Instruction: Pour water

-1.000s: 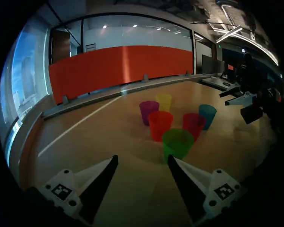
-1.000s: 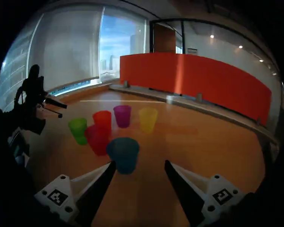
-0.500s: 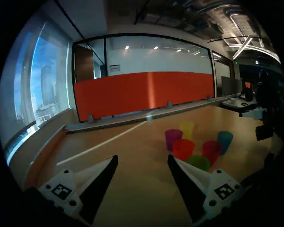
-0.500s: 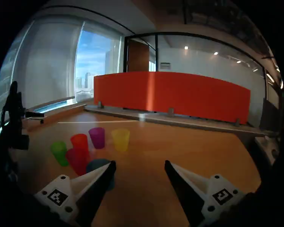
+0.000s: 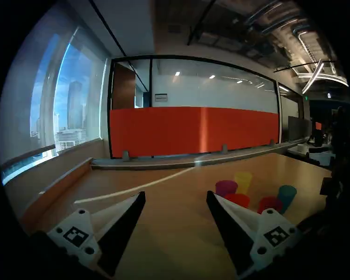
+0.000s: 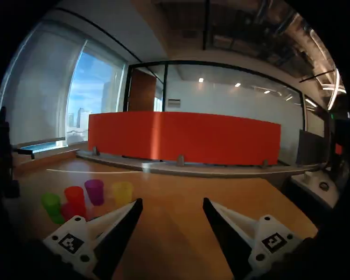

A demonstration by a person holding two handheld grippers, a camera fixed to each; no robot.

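Observation:
Several coloured plastic cups stand clustered on the wooden table (image 5: 175,242). In the left gripper view, low on the right, I see a purple cup (image 5: 226,187), a yellow cup (image 5: 243,179), an orange cup (image 5: 239,199), a red cup (image 5: 269,204) and a teal cup (image 5: 286,194). My left gripper (image 5: 175,195) is open and holds nothing, well short of them. In the right gripper view the green cup (image 6: 51,206), orange cup (image 6: 74,198), purple cup (image 6: 94,190) and yellow cup (image 6: 122,192) sit low on the left. My right gripper (image 6: 171,201) is open and holds nothing.
An orange partition (image 5: 193,130) runs along the table's far edge, in front of a glass wall. Windows (image 6: 88,112) line the side. A desk with small items (image 6: 315,182) stands at the right. A dark silhouette of the other gripper (image 6: 4,158) shows at the left edge.
Both views have tilted upward and drawn back. The cups have dropped low in each view and look smaller. Both grippers stayed open.

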